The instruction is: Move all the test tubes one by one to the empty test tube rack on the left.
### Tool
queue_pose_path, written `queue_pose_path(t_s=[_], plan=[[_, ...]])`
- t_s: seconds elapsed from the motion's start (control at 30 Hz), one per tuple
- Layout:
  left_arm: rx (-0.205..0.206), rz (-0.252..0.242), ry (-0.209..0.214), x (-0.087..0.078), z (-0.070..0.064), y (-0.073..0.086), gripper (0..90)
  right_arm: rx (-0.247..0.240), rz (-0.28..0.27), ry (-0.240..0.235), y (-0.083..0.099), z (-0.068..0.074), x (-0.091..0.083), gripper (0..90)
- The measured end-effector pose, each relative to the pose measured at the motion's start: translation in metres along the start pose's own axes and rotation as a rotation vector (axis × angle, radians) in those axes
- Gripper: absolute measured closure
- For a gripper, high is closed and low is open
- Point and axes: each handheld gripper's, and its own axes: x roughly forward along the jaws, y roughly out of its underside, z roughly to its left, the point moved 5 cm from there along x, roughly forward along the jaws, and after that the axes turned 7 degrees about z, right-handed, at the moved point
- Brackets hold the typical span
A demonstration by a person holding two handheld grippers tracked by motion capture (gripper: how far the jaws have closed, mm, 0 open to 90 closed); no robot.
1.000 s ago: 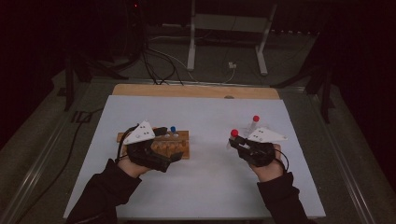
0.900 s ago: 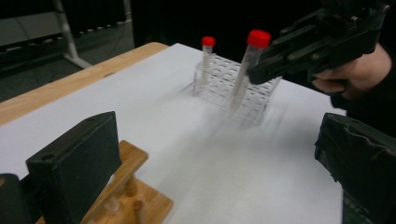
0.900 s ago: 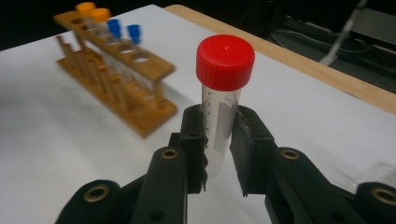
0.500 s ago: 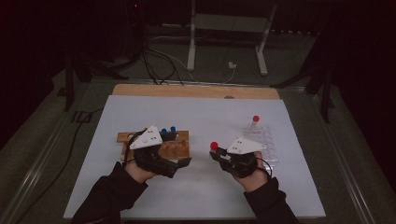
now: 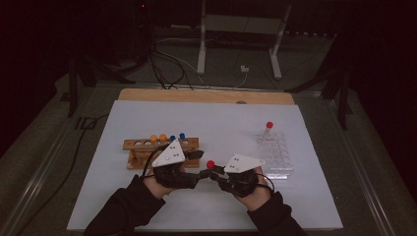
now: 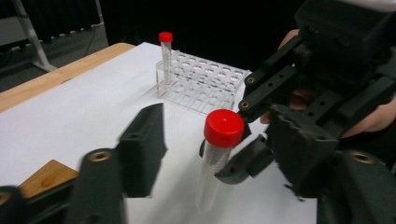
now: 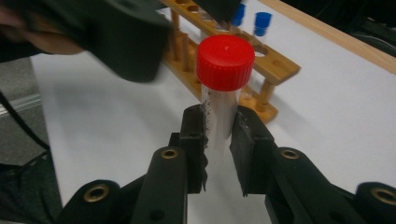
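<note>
Right claw (image 7: 218, 135), jaws clamped on the upright red-capped tube (image 7: 222, 88) above the near middle of the white surface (image 5: 147, 118); left claw (image 6: 219, 154) spread wide around it, untouching; wooden rack (image 5: 142, 146) left, clear rack (image 5: 276, 156) right.

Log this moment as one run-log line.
right tongs: shut on red-capped tube, upright | left tongs: open, jaws either side of it | wooden rack: behind left hand | clear rack: one red-capped tube standing
</note>
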Motion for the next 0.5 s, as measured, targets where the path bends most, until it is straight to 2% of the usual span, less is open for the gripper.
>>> queue_pose_path(t_s=[0.13, 0.3, 0.33, 0.5], plan=[[0.019, 0.011, 0.005, 0.0027, -0.0006, 0.0015, 54.8, 0.000, -0.001, -0.011, -0.0005, 0.0025, 0.0002, 74.9], [0.031, 0.019, 0.016, 0.0070, -0.0029, 0.0016, 64.3, -0.003, -0.003, -0.018, -0.0014, 0.0041, 0.0007, 74.9], [0.030, 0.012, 0.016, 0.0071, -0.0030, 0.0014, 69.2, -0.002, -0.006, -0.020, -0.0016, 0.0040, 0.0005, 74.9], [0.049, 0.006, 0.011, 0.0036, -0.0028, -0.0007, 71.4, 0.003, -0.015, -0.025, -0.0021, 0.0029, -0.0009, 73.4]])
